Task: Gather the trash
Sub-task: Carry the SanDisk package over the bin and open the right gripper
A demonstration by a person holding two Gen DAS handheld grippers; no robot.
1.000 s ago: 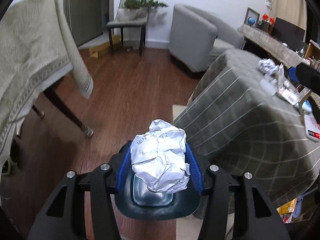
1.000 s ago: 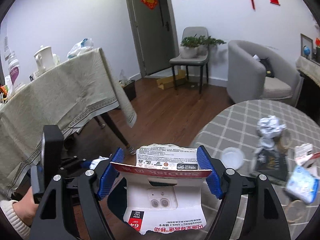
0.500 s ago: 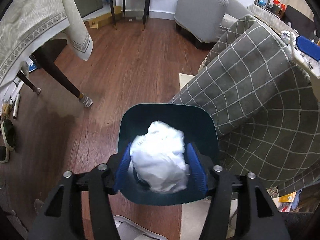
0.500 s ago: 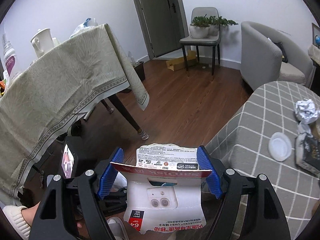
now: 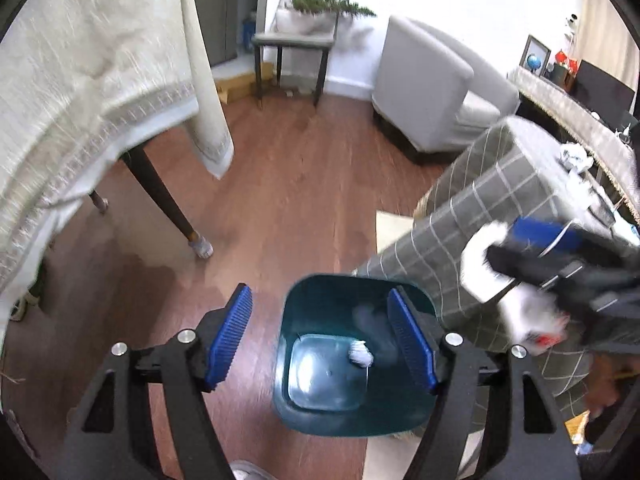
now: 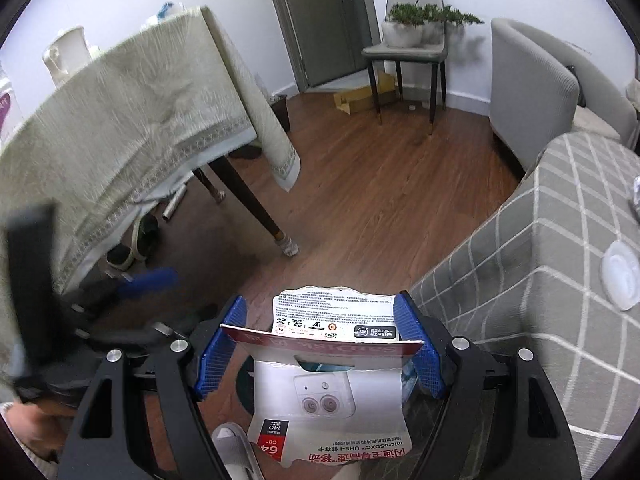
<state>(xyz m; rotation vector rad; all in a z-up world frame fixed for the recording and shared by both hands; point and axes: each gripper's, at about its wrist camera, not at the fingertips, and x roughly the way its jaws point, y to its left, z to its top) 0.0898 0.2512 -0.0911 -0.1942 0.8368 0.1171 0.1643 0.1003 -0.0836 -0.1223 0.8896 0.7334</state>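
Now the right gripper (image 6: 320, 344), clamped on the torn card package (image 6: 332, 380), is just beside the dark green bin (image 5: 352, 420), over which the left gripper (image 5: 320, 340) is opening, nothing between its jaws.

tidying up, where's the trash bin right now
In the left wrist view, the dark teal bin stands on the wood floor, beside the checked tablecloth.

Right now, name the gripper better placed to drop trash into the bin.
Right. The right gripper holds the torn card package beside the teal bin; the left gripper is opening, with nothing between its jaws.
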